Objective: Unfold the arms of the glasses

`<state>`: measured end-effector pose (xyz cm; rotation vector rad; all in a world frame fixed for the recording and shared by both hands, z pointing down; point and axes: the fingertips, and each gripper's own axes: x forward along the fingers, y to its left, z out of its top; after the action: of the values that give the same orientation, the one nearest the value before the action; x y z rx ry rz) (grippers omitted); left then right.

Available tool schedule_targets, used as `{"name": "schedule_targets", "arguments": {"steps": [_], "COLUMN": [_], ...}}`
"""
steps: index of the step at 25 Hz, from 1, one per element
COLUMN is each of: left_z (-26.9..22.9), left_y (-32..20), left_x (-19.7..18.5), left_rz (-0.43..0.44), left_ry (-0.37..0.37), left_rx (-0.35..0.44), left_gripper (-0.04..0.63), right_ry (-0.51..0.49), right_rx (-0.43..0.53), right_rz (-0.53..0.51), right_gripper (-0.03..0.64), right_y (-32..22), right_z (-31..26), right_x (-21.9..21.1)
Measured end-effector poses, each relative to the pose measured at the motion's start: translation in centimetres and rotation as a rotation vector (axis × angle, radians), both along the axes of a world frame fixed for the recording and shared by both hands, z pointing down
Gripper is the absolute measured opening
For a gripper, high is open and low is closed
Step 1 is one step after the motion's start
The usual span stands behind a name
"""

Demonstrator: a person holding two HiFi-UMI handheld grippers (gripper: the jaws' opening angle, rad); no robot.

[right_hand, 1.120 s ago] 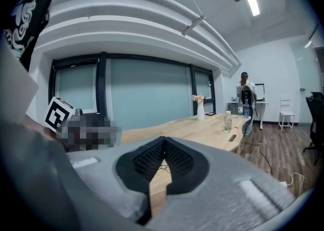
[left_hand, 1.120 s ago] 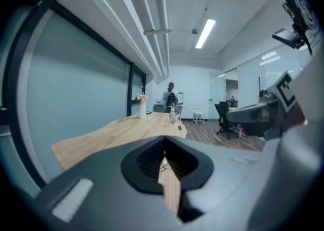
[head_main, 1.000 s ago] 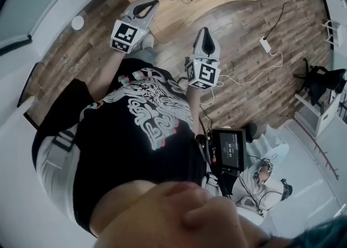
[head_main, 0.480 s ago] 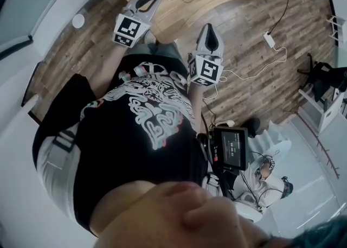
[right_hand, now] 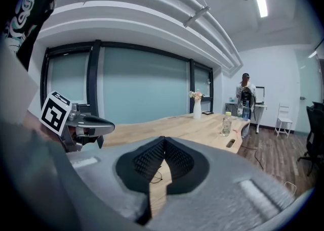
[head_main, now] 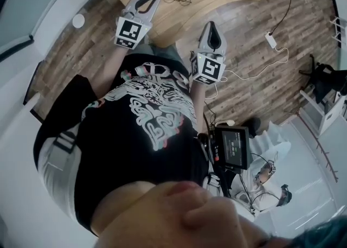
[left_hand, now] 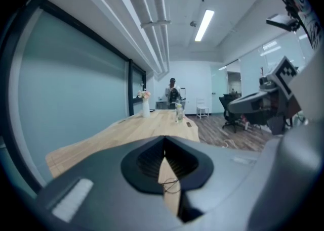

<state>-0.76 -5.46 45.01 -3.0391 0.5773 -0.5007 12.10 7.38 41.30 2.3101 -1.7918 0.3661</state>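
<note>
Right gripper point(right_hand: 163, 140) closed, glasses point(right_hand: 155, 177) on table point(right_hand: 202, 124) beyond

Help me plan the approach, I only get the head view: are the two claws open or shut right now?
Observer: The left gripper view shows the left claw shut, its tips meeting with nothing between them.
Operator: And the right one?
Observer: In the right gripper view the right claw is also shut and empty, tips touching.
Operator: Is anything farther along the table that I can't make out?
Observer: Beyond the glasses, a white vase of flowers stands upright toward the far end of the wooden table.
</note>
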Motion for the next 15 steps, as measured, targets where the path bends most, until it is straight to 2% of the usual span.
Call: {"name": "schedule_targets", "arguments": {"steps": [9, 15], "left_z": [2.8, 5.4], "left_y": [0.2, 0.7], "left_x": [2.6, 3.6], "left_rz": [0.037, 0.067], "left_ry": [-0.063, -0.133], "left_rx": [-0.026, -0.026], "left_gripper": [-0.011, -0.011], "right_ry": [-0.025, -0.013], "right_rx": [-0.057, -0.102], "right_rz": [-0.033, -0.113], "right_gripper": [0.000, 0.000], "right_y": [-1.3, -3.3], "right_z": [2.8, 5.8], "right_x": [1.5, 1.2]}}
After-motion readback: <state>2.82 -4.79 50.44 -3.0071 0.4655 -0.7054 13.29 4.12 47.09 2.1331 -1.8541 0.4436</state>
